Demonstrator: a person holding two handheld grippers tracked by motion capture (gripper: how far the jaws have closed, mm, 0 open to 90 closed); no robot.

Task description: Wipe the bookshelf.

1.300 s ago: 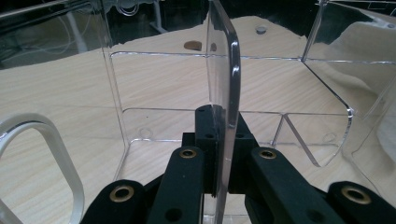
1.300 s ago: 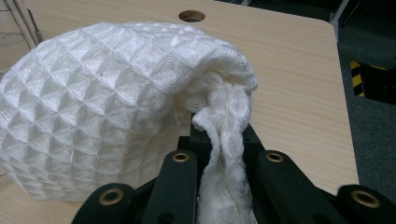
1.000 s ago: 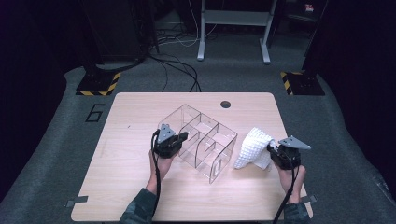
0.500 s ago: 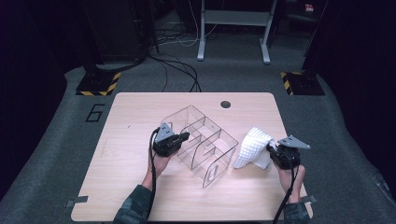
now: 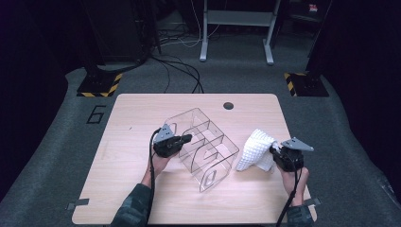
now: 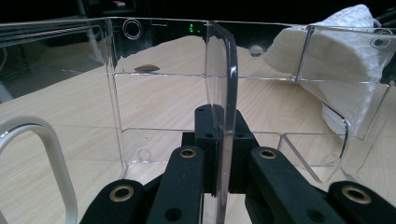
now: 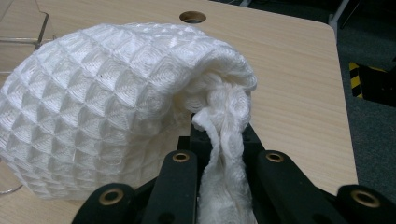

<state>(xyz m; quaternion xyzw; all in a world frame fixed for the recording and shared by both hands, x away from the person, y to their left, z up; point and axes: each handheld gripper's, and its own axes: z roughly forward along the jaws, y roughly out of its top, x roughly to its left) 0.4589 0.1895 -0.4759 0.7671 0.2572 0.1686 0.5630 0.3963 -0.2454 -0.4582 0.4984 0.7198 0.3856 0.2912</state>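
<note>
The left gripper [image 5: 185,138] was clamped on a wall of the clear plastic organizer [image 5: 203,146], which sat tilted near the middle of the table [image 5: 132,113]. Just beside it on the right, the right gripper [image 5: 274,152] pinched a bunched white waffle cloth [image 5: 255,149]. A round hole [image 5: 229,105] marked the table's far edge; cables [image 5: 179,71] trailed across the floor beyond.

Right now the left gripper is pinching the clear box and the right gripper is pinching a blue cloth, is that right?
Not quite: the cloth is white, not blue, as the right gripper view shows. The rest holds: the right gripper is shut on the cloth, and the left gripper is pinching a wall of the clear box.
</note>
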